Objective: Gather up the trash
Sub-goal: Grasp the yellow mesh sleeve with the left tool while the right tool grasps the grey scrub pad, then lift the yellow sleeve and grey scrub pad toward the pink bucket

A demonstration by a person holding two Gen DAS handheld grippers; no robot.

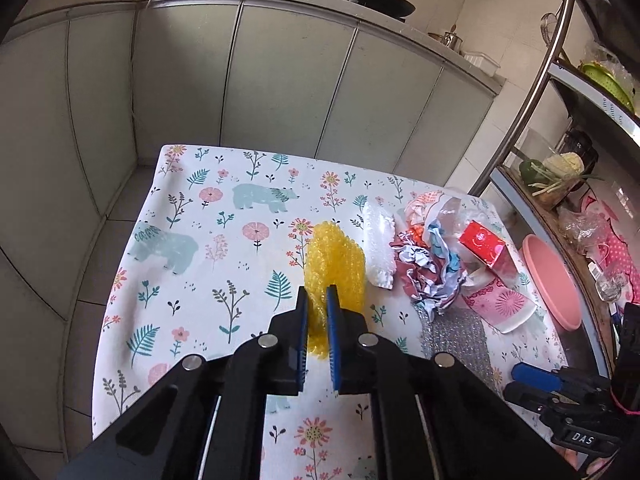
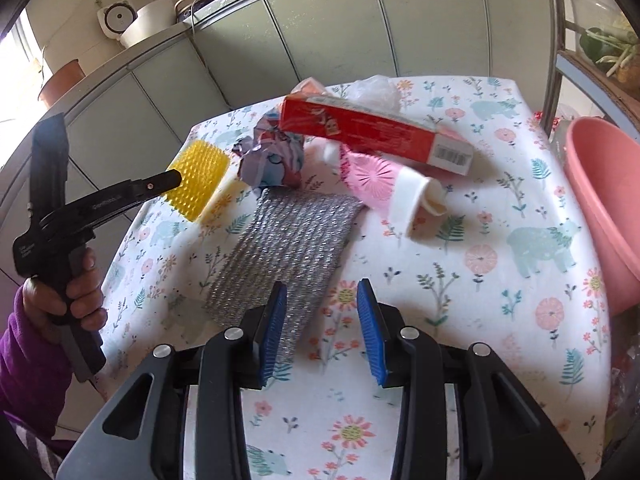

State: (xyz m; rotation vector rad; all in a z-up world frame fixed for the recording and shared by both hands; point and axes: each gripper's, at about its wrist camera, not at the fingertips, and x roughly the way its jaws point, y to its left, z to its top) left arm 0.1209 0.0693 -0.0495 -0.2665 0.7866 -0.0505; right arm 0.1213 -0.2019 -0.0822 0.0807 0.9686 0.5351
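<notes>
My left gripper is shut on a yellow spiky plastic piece and holds it above the table; the right wrist view shows it lifted at the table's left. My right gripper is open and empty, low over the table, beside a silver mesh cloth. Behind lie crumpled paper, a red box and a pink-patterned paper cup. In the left wrist view the trash pile sits right of the yellow piece: white plastic, crumpled paper, the red box.
The table has a floral cloth. A pink basin stands at the table's right edge, also seen in the left wrist view. Grey cabinets lie behind. A metal rack with vegetables stands at the right.
</notes>
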